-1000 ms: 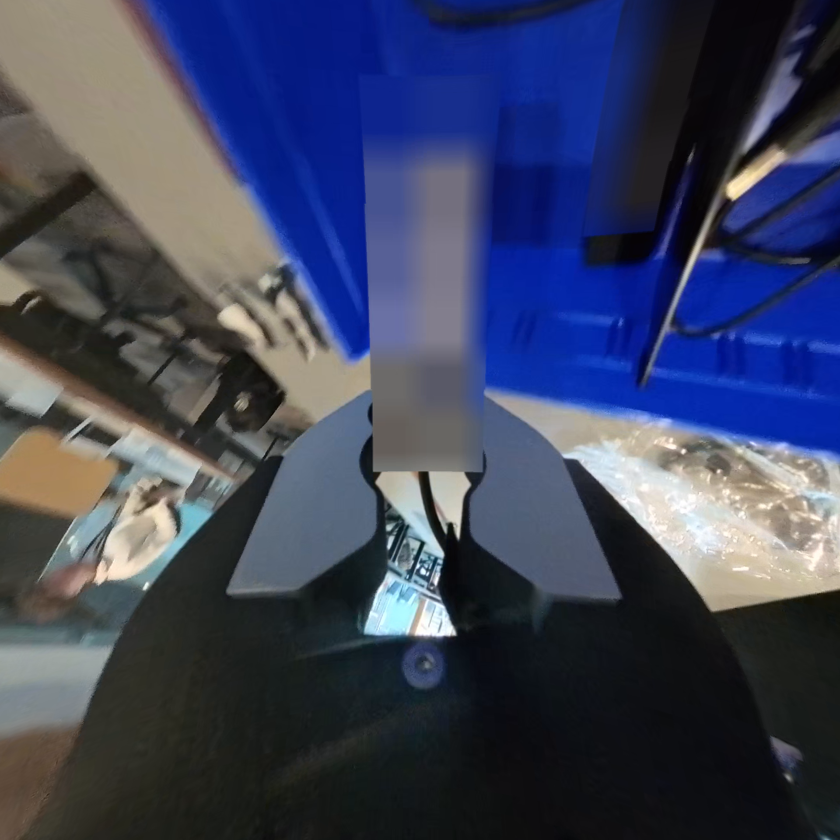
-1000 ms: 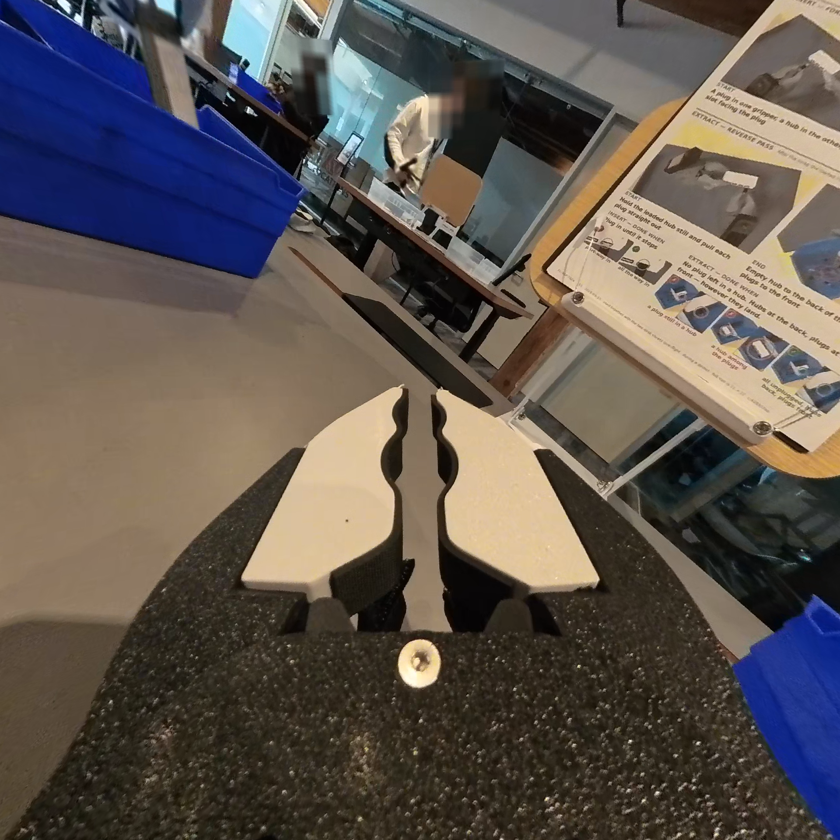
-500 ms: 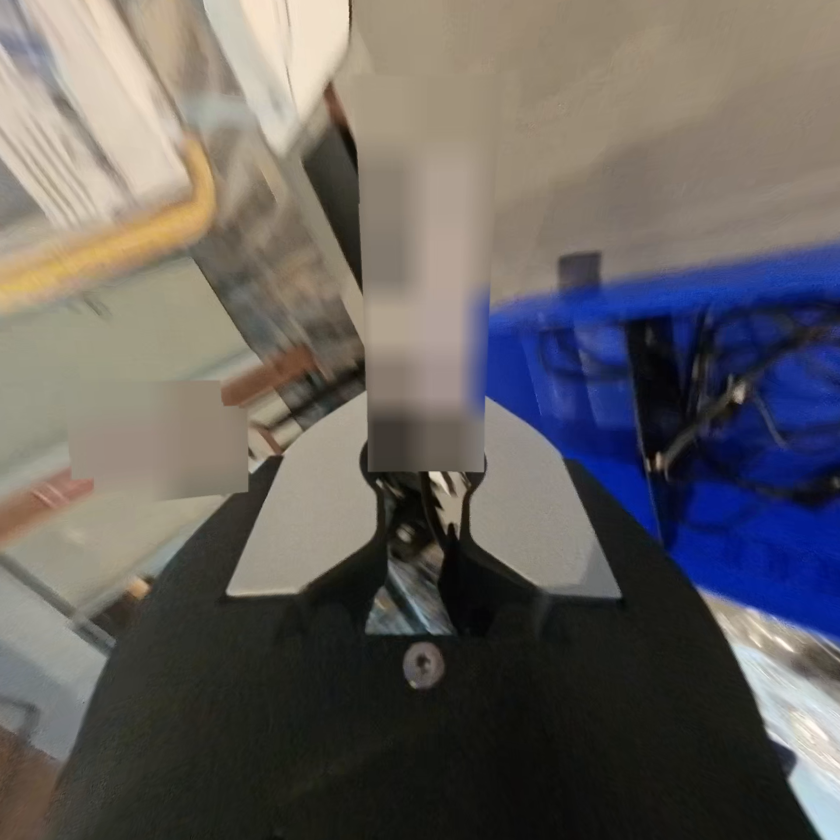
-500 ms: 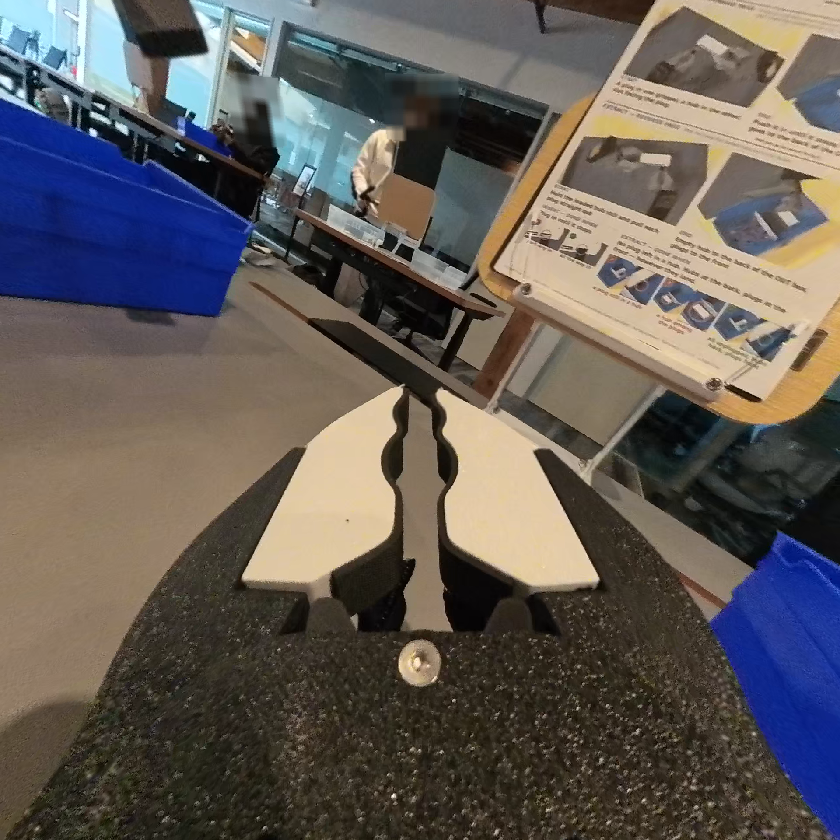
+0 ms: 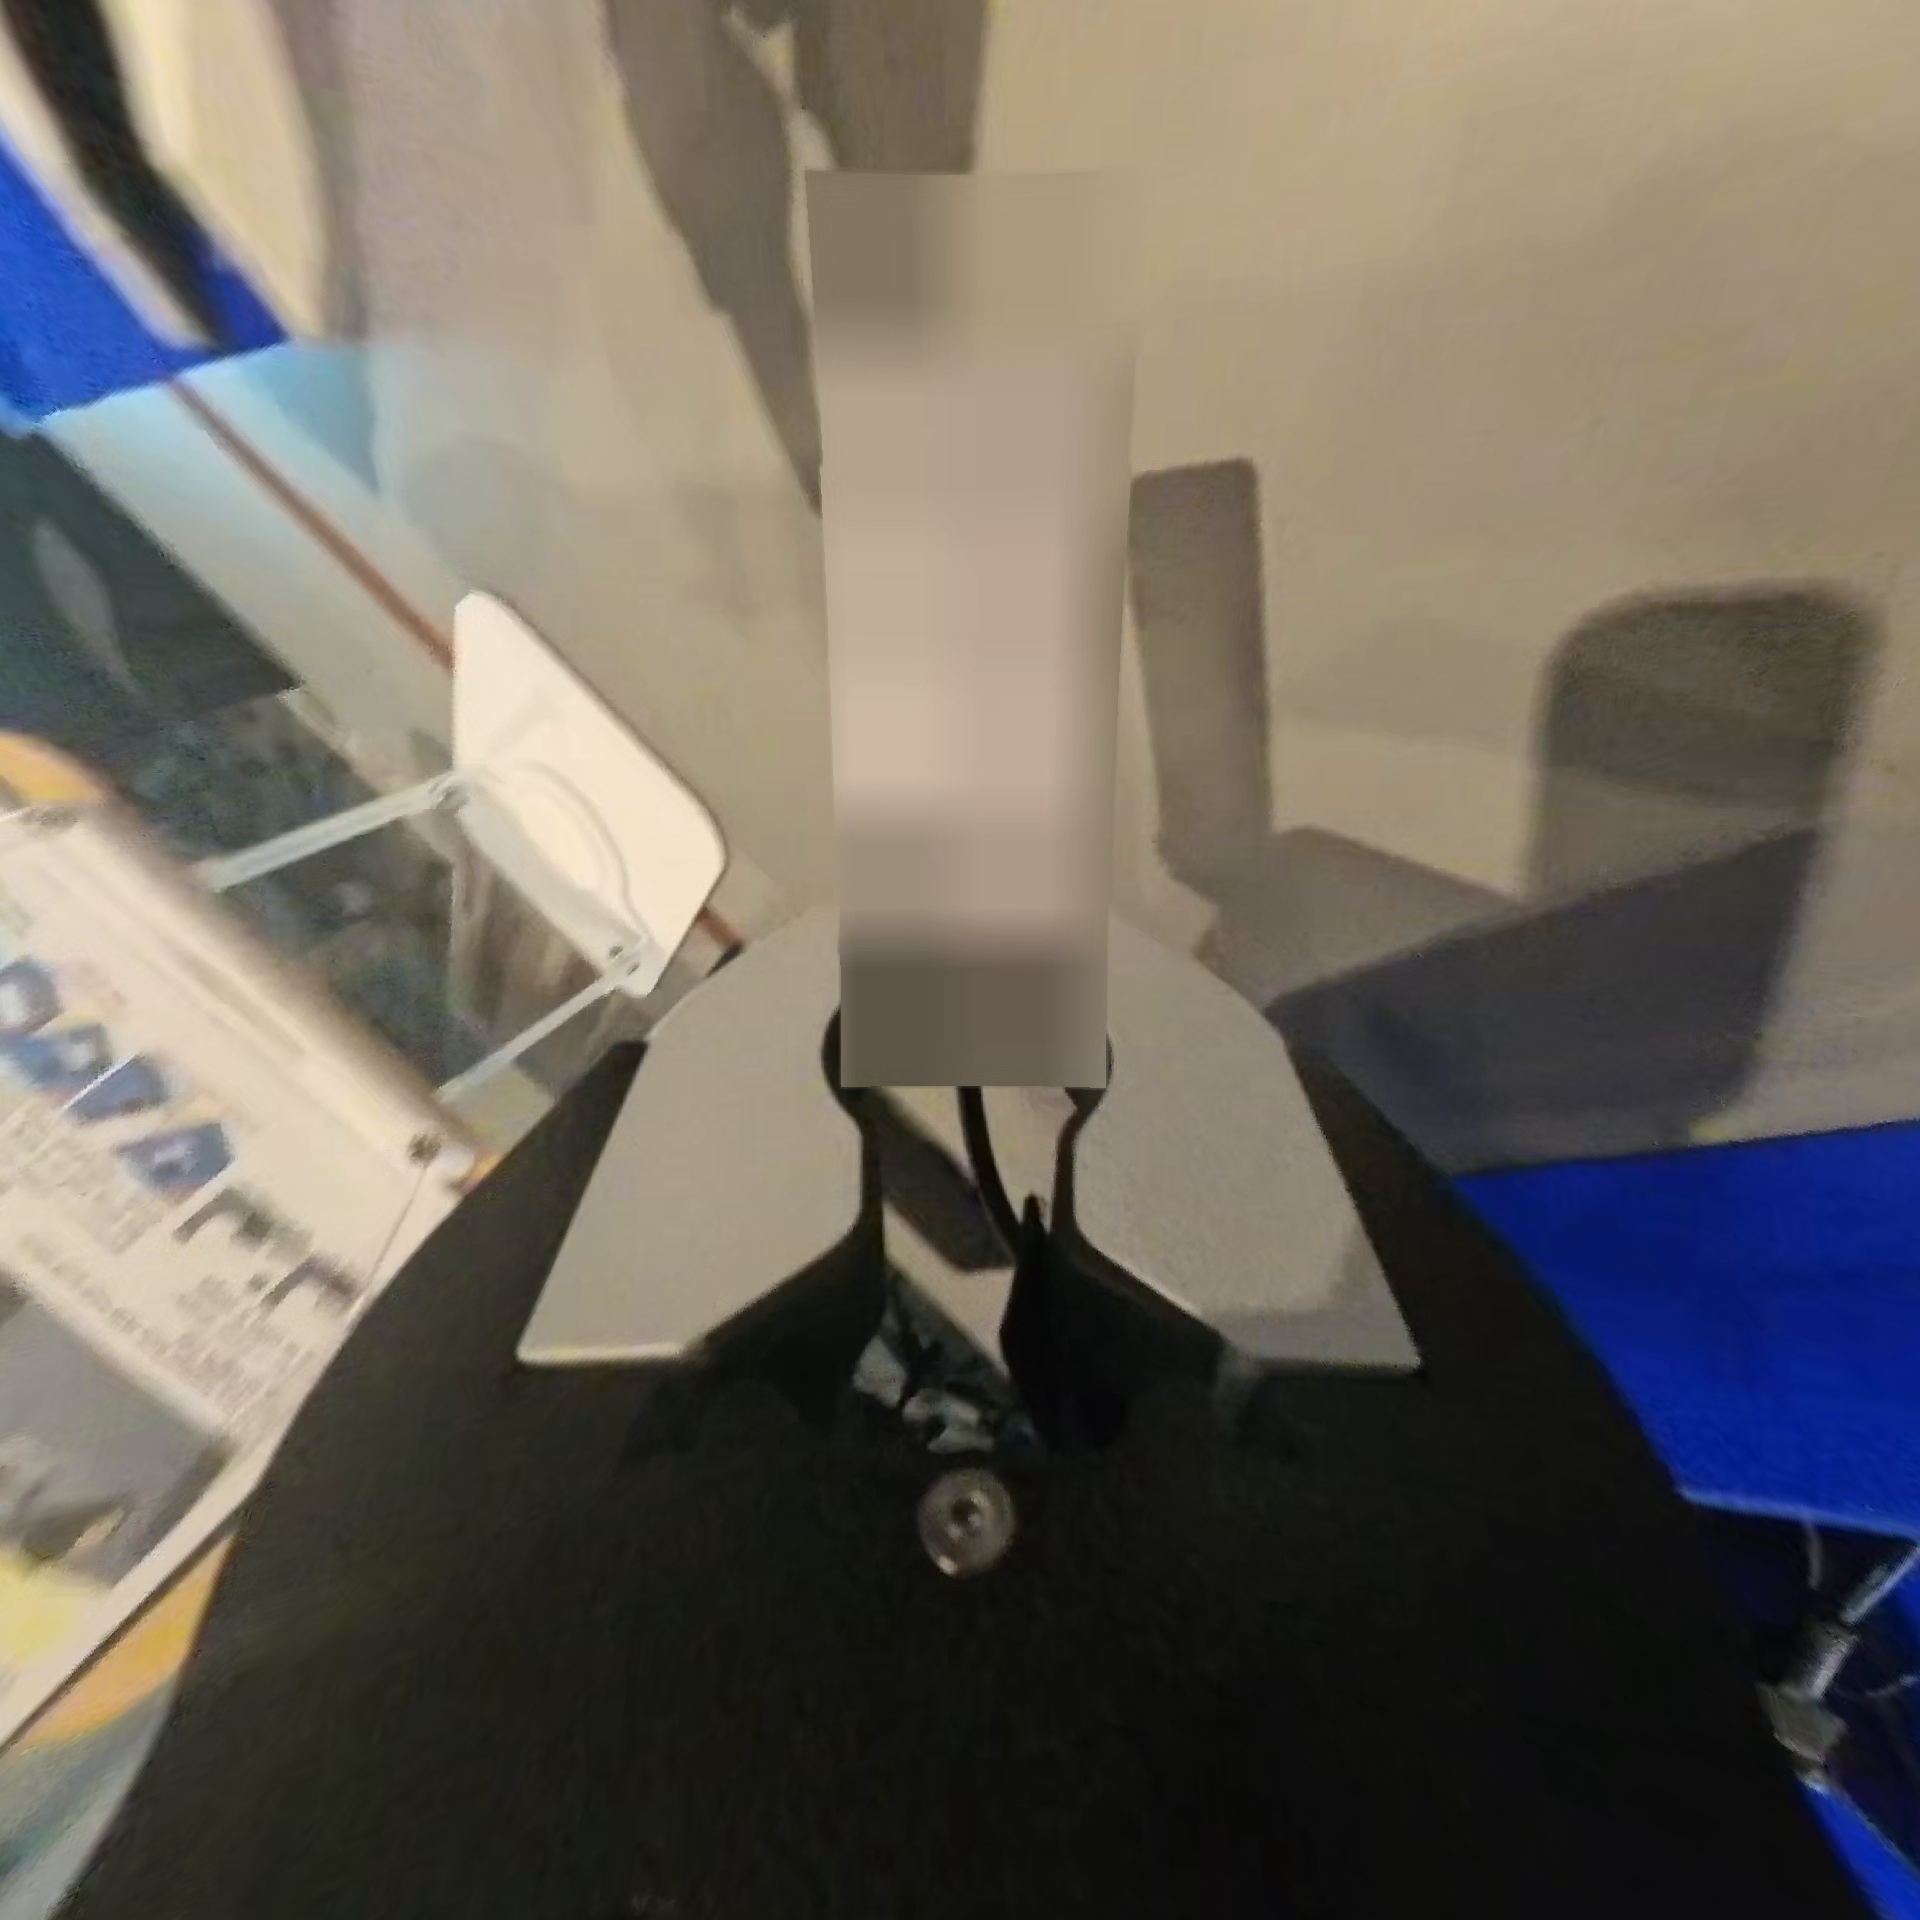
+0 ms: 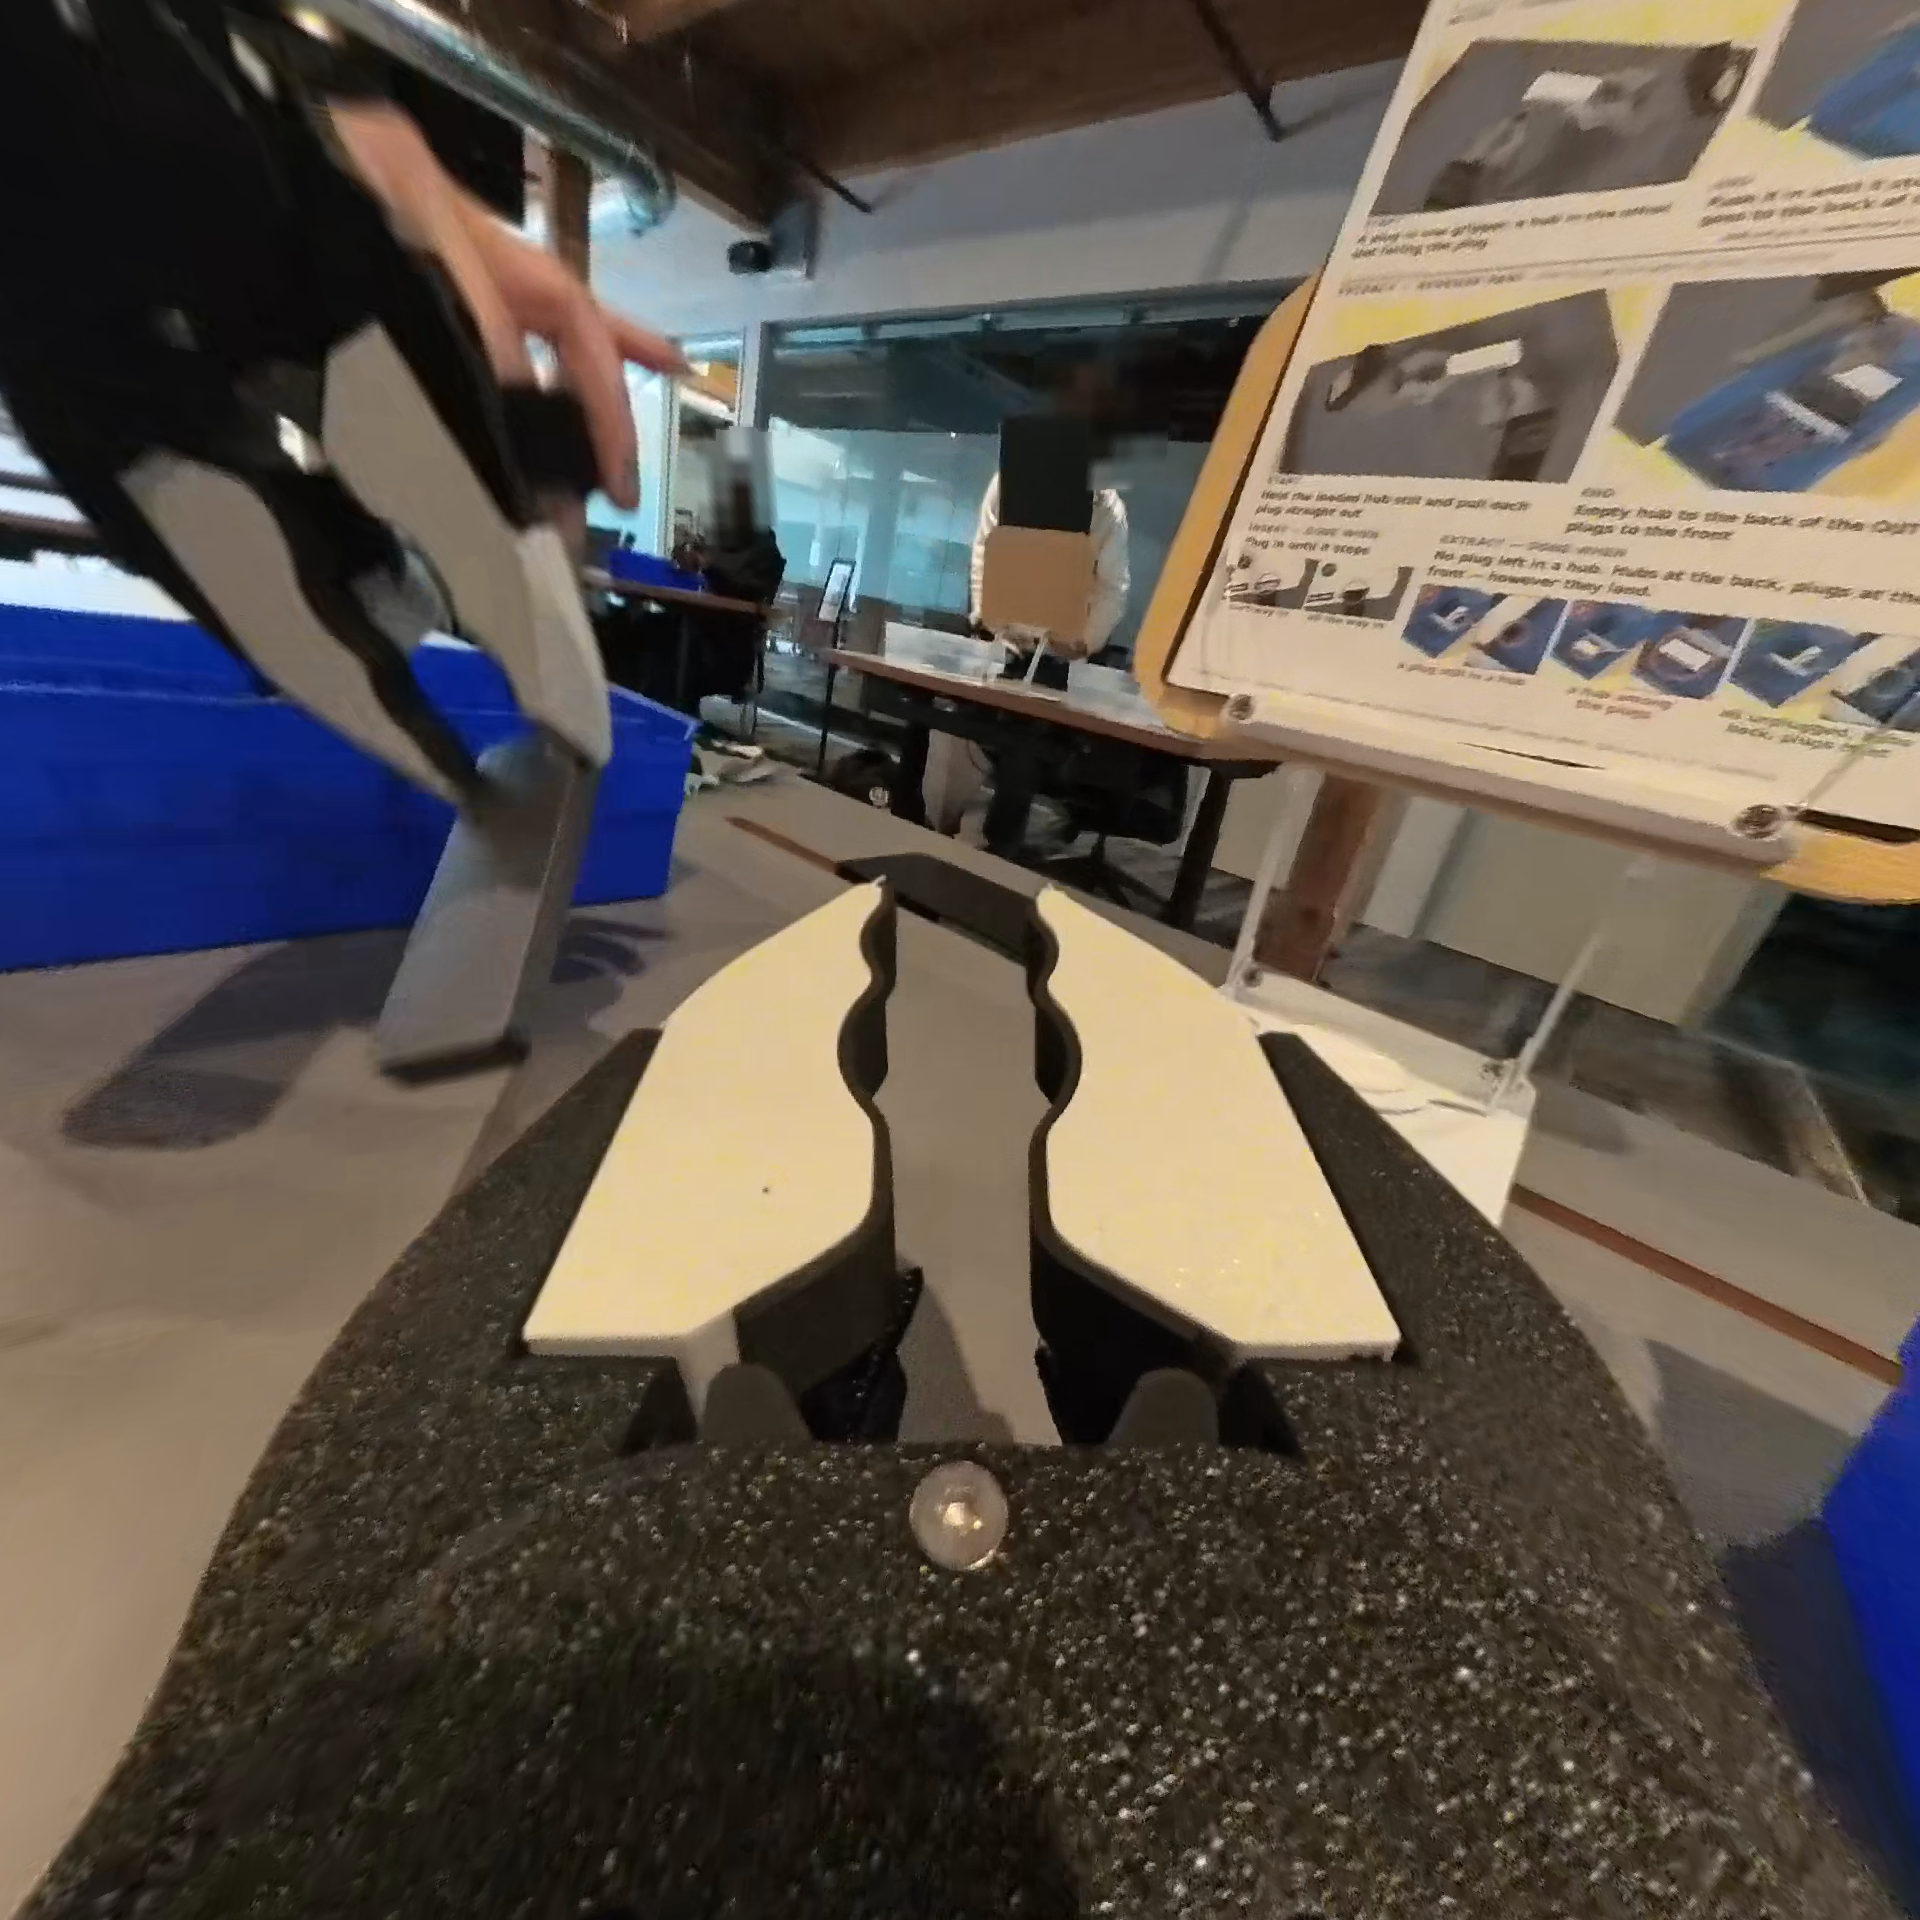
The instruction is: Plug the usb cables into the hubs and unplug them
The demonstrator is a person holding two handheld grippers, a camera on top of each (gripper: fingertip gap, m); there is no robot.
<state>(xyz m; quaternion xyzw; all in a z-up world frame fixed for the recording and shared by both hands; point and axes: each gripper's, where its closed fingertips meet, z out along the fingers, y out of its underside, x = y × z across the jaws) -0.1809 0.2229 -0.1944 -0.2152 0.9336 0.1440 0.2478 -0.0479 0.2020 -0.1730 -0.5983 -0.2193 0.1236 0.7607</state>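
My left gripper (image 5: 971,1003) is shut on a slim grey USB hub (image 5: 971,644), which sticks out forward between its fingers over the grey table (image 5: 1455,364). A black cable (image 5: 982,1153) runs back between the fingers. In the right wrist view the left gripper (image 6: 520,764) hangs at the upper left, held by a hand. There the hub (image 6: 488,914) points down, its end just above the table (image 6: 208,1195). My right gripper (image 6: 961,894) is open and empty, low over the table to the right of the hub.
A long blue bin (image 6: 156,790) stands behind the hub. Another blue bin (image 5: 1714,1299) with cables lies at the right. An instruction sheet on a clear stand (image 6: 1558,416) is at the table's right edge. A black flat piece (image 6: 945,883) lies ahead.
My left gripper has swung with the hub from the blue bin to over the grey table, coming into the right wrist view. My right gripper's jaws have opened wider.
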